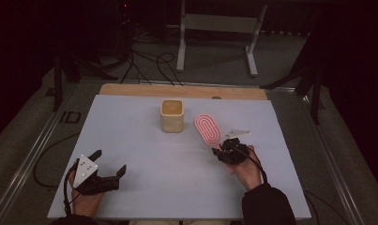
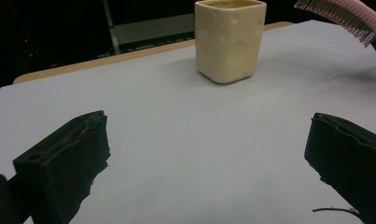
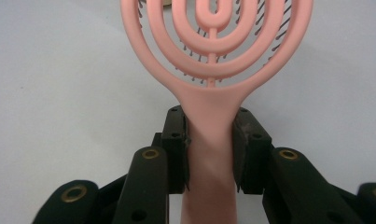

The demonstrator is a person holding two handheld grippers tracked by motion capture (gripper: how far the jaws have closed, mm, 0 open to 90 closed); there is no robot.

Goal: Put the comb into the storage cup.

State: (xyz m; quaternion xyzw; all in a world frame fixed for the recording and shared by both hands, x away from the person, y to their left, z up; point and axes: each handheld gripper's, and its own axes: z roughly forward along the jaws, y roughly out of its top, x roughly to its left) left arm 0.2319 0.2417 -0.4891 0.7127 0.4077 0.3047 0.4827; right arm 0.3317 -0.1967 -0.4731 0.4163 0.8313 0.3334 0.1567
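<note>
A pink hairbrush [image 1: 207,129] with looped ribs is held above the white tabletop, its head pointing toward the far side. My right gripper [image 1: 223,146] is shut on its handle; in the right gripper view the two black pads [image 3: 176,149] press on the pink handle [image 3: 209,154] from both sides. A cream square cup [image 1: 172,115] stands upright left of the brush head; in the left gripper view the cup [image 2: 229,39] is ahead, with the brush bristles [image 2: 344,18] at the top right. My left gripper [image 1: 109,162] rests near the front left, jaws wide apart and empty.
The white board [image 1: 177,187] covers a wooden table whose far edge [image 1: 130,89] shows beyond it. Cables [image 1: 149,63] and a metal stand [image 1: 215,28] lie on the floor behind. A dark sleeve [image 1: 266,204] enters at the bottom right.
</note>
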